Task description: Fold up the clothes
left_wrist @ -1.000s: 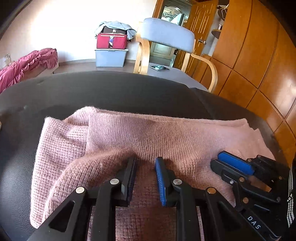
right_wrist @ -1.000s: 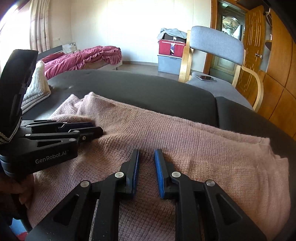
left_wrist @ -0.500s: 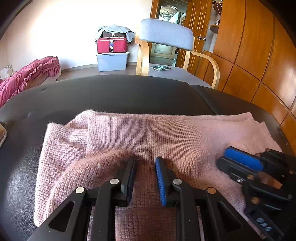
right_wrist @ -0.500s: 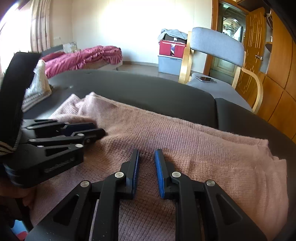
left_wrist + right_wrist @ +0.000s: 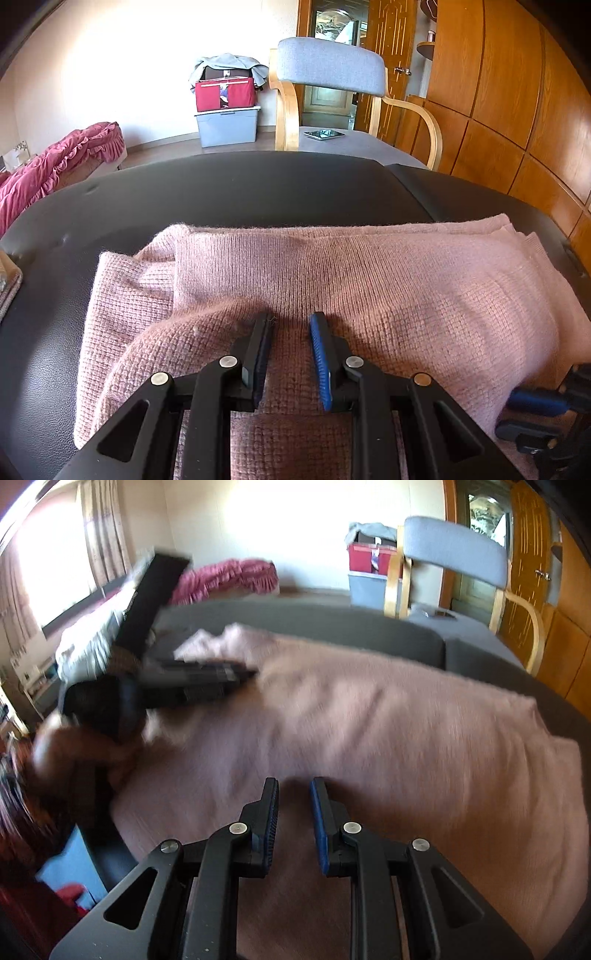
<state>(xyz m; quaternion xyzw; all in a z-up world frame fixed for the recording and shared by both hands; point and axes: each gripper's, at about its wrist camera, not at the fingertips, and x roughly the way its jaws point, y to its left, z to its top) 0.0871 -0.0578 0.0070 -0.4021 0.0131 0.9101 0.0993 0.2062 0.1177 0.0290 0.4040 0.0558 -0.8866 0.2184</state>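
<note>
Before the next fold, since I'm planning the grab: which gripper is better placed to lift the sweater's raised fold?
Left: the left gripper sits at the sweater's fold.

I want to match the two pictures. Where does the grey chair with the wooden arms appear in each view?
Left wrist view: the grey chair stands top centre, behind the black surface.
Right wrist view: the same chair is at the upper right.
Shared landmark: the red bag on the grey box, just left of the chair in both.
</note>
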